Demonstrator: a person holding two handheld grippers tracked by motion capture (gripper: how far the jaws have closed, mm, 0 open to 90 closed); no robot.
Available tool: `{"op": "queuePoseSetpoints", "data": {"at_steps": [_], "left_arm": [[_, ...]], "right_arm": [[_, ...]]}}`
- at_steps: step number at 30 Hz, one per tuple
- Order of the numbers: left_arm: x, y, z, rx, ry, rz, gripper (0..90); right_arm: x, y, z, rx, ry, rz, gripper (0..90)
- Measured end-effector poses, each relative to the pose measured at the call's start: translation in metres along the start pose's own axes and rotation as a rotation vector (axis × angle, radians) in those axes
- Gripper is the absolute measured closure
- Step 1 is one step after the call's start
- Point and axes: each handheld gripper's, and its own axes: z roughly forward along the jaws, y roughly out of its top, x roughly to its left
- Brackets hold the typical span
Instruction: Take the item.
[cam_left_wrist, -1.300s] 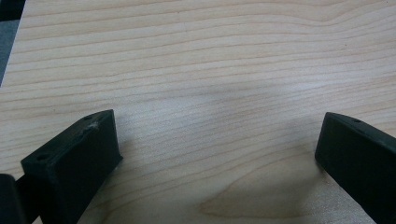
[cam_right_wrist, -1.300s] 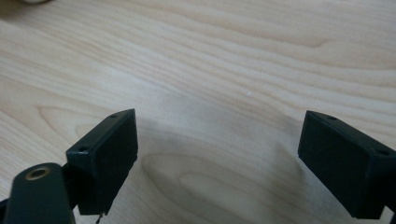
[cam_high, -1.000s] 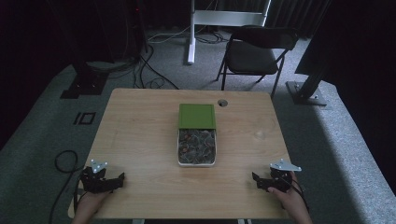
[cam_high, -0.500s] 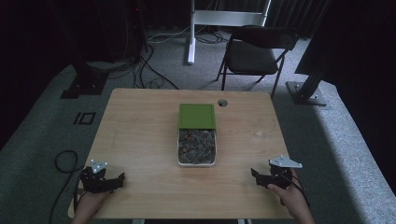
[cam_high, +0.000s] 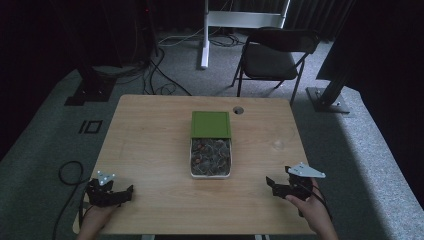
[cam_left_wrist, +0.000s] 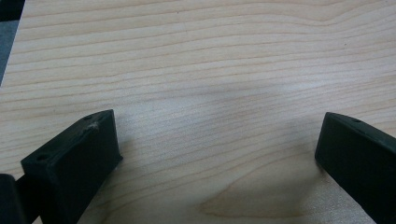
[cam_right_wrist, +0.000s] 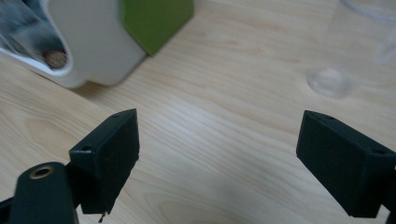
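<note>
Both of your grippers sit low in the high view, the left gripper (cam_high: 111, 192) at the lower left of the table (cam_high: 150, 145) and the right gripper (cam_high: 290, 186) at the lower right, each with its jaws spread wide and nothing between them. In the left gripper view the jaws frame bare wood.

The box (cam_high: 210, 156) lies in the middle of the frame, its green lid (cam_high: 211, 123) slid toward the top so the lower part is open on a heap of small dark, brownish pieces; what they are is too small to tell. A clear cup (cam_high: 279, 145) stands right of the box, well apart from it and nearer your right gripper; in the right gripper view its base (cam_right_wrist: 329, 83) sits upper right and the box corner (cam_right_wrist: 93, 46) upper left.

The reach looks barely begun. If you go for the cup, turn the right gripper until the cup sits between the jaws, come in level, and close gently: thin clear plastic will likely tip or buckle. Keep the left gripper parked, or ready to steady the box.
</note>
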Motion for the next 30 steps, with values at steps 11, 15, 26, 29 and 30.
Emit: {"op": "queuePoseSetpoints", "data": {"at_steps": [11, 15, 26, 29, 30], "left_arm": [[0.000, 0.000, 0.000, -0.001, 0.000, -0.001, 0.2], [0.000, 0.000, 0.000, -0.001, 0.000, -0.001, 0.2], [0.000, 0.000, 0.000, -0.001, 0.000, -0.001, 0.2], [0.000, 0.000, 0.000, -0.001, 0.000, -0.001, 0.2], [0.000, 0.000, 0.000, -0.001, 0.000, -0.001, 0.2]], "right_arm": [[0.014, 0.020, -0.004, -0.032, 0.035, -0.054, 13.5], [0.018, 0.025, -0.004, -0.041, 0.046, -0.064, 13.5], [0.030, 0.039, -0.003, -0.063, 0.079, -0.097, 13.5], [0.034, 0.042, -0.002, -0.066, 0.089, -0.112, 13.6], [0.035, 0.043, -0.001, -0.065, 0.090, -0.115, 13.6]]}}
